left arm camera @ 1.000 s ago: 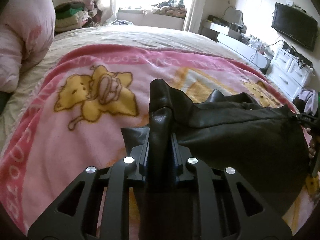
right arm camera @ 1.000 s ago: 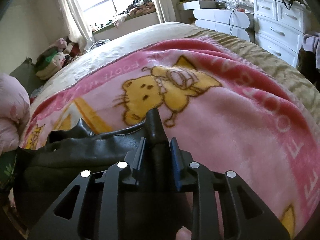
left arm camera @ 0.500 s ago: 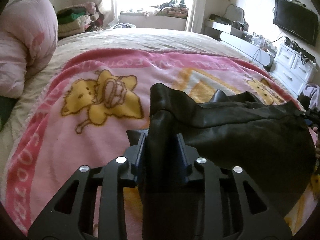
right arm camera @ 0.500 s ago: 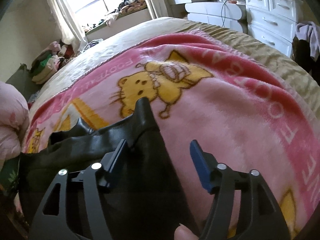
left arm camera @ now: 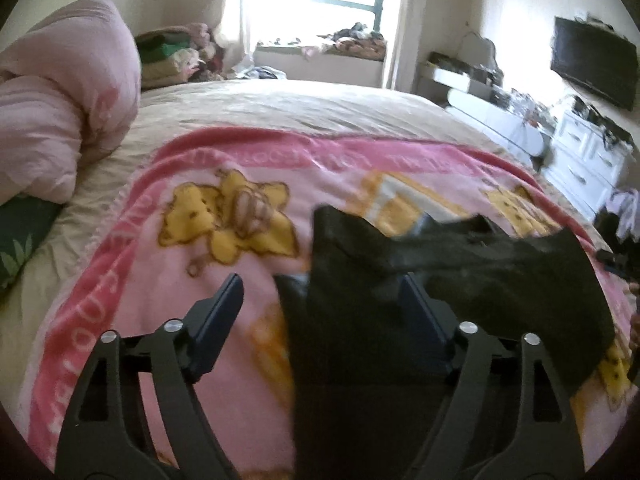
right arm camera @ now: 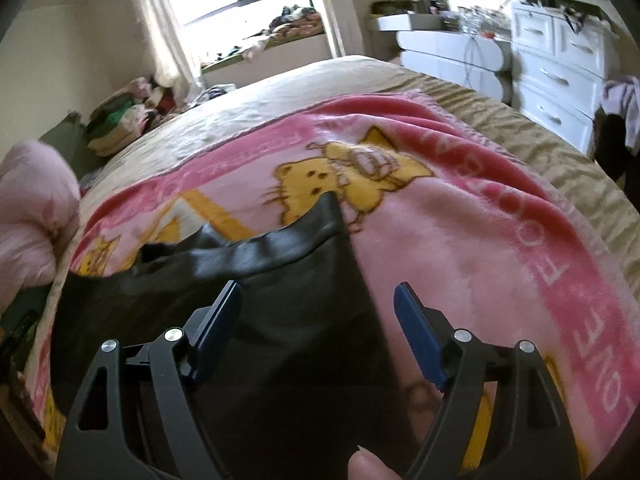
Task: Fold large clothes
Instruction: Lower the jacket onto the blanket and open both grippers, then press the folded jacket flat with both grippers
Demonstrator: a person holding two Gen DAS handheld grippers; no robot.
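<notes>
the left tool stands with its jaws apart, gripping nothing, the black leather garment lying loose between them on the pink blanket over the bed. the right tool is likewise spread over the garment's far corner. a fold looks just laid; next, regrip an edge for another fold.

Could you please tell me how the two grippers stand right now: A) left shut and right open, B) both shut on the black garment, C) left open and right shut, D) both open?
D: the left gripper and the right gripper both have their fingers spread wide over the black garment, which lies on the pink blanket.
</notes>
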